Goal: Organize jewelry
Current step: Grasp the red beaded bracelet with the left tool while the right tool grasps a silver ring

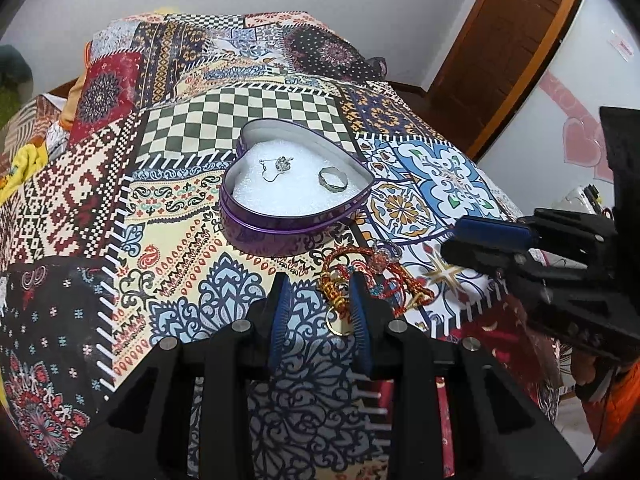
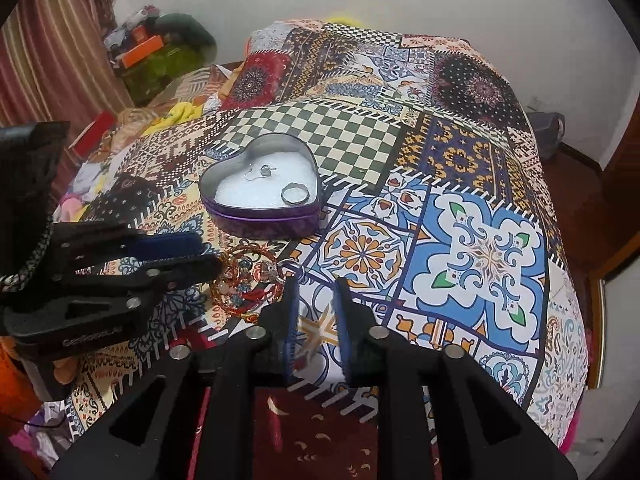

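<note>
A purple heart-shaped tin (image 1: 256, 227) (image 2: 240, 226) with white padding sits on the patterned bedspread. Inside lie a silver ring (image 1: 333, 179) (image 2: 295, 194) and a thin silver chain piece (image 1: 277, 167) (image 2: 261, 171). A tangle of red and gold thread bracelets (image 1: 362, 276) (image 2: 248, 280) lies on the bedspread in front of the tin. My left gripper (image 1: 320, 280) is open and empty, its right finger over the tangle's near left part. My right gripper (image 2: 316, 284) is open and empty, just right of the bracelets. Each gripper also shows in the other's view: the right gripper (image 1: 464, 240) and the left gripper (image 2: 208, 254).
The bedspread (image 1: 240, 120) (image 2: 480, 240) covers a bed that drops away at the right and near edges. Loose clothes and pillows (image 2: 120, 152) are piled at the left. A wooden door (image 1: 500, 52) and white wall stand behind.
</note>
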Demonstrator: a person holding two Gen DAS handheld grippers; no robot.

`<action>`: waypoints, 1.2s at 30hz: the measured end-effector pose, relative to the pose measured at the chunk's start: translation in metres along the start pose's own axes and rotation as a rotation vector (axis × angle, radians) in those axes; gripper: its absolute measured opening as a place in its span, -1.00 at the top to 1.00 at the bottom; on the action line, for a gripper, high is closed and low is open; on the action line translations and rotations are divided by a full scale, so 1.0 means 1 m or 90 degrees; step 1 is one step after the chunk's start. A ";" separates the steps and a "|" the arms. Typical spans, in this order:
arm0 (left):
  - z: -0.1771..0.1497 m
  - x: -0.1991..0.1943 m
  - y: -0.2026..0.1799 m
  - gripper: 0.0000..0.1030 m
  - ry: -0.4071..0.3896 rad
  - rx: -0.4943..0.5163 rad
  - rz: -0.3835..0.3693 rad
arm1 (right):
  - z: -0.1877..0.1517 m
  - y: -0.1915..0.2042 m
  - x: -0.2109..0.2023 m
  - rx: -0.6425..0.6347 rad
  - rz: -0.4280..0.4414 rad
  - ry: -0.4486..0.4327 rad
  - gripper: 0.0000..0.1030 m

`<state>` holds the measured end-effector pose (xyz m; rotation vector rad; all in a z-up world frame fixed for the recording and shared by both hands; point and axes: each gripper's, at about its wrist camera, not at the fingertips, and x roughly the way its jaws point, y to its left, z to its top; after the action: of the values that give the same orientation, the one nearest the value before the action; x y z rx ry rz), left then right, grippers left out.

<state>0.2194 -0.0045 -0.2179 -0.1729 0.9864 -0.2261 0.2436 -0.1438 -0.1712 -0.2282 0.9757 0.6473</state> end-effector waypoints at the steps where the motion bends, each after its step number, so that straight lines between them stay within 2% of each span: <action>1: 0.000 0.002 0.000 0.58 0.002 0.002 0.002 | 0.000 0.001 0.000 -0.001 0.002 0.002 0.46; 2: 0.000 0.003 0.000 0.63 0.002 0.003 0.001 | 0.000 0.002 0.001 -0.003 0.004 0.004 0.36; 3: 0.000 0.004 0.000 0.67 0.002 0.003 0.001 | 0.001 0.003 0.002 -0.005 0.008 0.002 0.18; 4: 0.000 0.005 0.001 0.78 0.002 0.002 -0.001 | 0.001 0.005 0.003 -0.008 0.013 -0.002 0.12; 7: -0.001 0.006 0.004 0.87 0.001 -0.002 -0.006 | 0.005 0.011 0.010 -0.021 0.015 0.003 0.12; 11: -0.003 0.006 0.007 0.88 -0.004 -0.005 -0.015 | 0.012 0.012 0.024 -0.022 0.022 0.019 0.12; 15: -0.004 0.006 0.007 0.88 -0.008 0.001 -0.015 | 0.014 0.014 0.035 -0.023 0.045 0.042 0.13; 19: -0.005 0.006 0.009 0.88 -0.009 -0.001 -0.020 | 0.013 0.015 0.042 -0.024 0.056 0.056 0.45; 20: -0.004 0.006 0.009 0.89 -0.010 -0.001 -0.021 | 0.012 0.013 0.042 -0.019 0.060 0.056 0.46; 27: -0.003 -0.006 0.004 0.91 -0.034 0.013 -0.005 | 0.012 0.012 0.034 -0.013 0.052 0.034 0.46; 36: 0.003 -0.037 -0.002 0.91 -0.073 0.026 0.012 | 0.012 0.009 -0.003 0.007 0.040 -0.026 0.46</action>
<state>0.2019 0.0035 -0.1864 -0.1380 0.8681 -0.2158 0.2451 -0.1326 -0.1609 -0.1756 0.9497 0.7011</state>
